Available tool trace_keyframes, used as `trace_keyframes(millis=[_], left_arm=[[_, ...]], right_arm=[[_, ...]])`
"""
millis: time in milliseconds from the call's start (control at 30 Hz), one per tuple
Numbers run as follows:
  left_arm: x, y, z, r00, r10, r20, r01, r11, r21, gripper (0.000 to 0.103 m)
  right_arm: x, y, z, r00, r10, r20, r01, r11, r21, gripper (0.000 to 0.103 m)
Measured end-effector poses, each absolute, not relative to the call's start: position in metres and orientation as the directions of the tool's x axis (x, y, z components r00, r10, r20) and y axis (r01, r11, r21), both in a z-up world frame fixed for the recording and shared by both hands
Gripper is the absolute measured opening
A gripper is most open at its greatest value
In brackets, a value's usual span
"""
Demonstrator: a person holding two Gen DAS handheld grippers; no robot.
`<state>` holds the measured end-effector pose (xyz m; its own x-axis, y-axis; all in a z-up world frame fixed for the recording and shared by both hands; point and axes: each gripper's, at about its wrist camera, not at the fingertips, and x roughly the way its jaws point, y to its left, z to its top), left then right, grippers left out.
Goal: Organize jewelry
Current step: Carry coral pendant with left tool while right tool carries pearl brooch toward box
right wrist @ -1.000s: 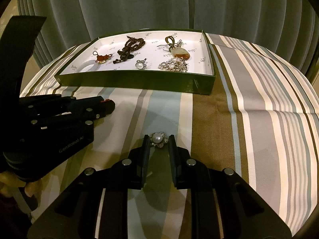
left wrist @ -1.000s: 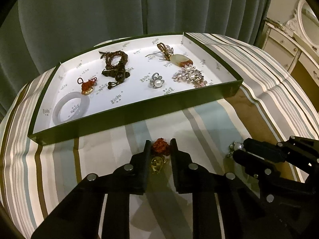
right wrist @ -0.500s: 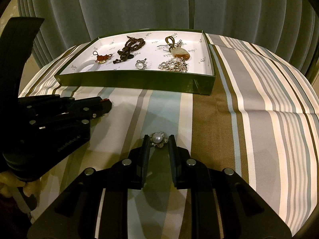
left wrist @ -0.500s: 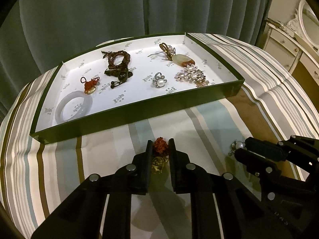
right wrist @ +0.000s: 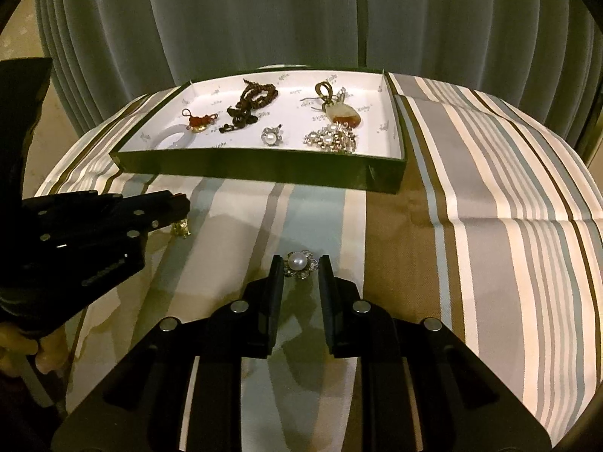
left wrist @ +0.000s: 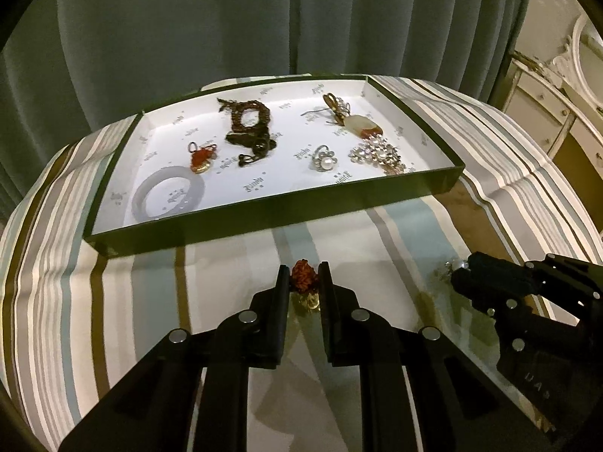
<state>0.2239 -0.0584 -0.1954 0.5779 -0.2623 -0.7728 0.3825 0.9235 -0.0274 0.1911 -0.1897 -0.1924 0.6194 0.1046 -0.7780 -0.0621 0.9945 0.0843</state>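
Left wrist view, left tongs [left wrist: 304, 278] clamped on red charm [left wrist: 302, 281], right tongs [right wrist: 300, 266] pinching pearl brooch [right wrist: 300, 263]

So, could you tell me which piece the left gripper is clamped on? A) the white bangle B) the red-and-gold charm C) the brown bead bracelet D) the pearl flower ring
B: the left gripper is shut on the red-and-gold charm over the striped tablecloth.

Woven striped cloth [right wrist: 471, 226] covers the desk; the tray [left wrist: 271, 218] looks like matt card, the pearl brooch [right wrist: 300, 263] glossy, metal-set.
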Motion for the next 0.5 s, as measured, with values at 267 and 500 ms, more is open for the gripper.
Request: trace_keyframes(millis=[267, 500], left_arm=[[0.220, -0.048, -0.178, 0.607, -0.269, -0.748, 0.365, 0.930, -0.038, 0.015], [0.222, -0.045, -0.159, 0.638, -0.282, -0.717, 0.364, 0.930, -0.042, 0.015]], right_arm=[[0.191, -0.185, -0.180, 0.640, 0.106, -0.761, -0.069, 0.994, 0.081, 0.019], [0.196, -0.182, -0.163, 0.672, 0.104, -0.733, -0.074, 0.995, 0.072, 0.019]])
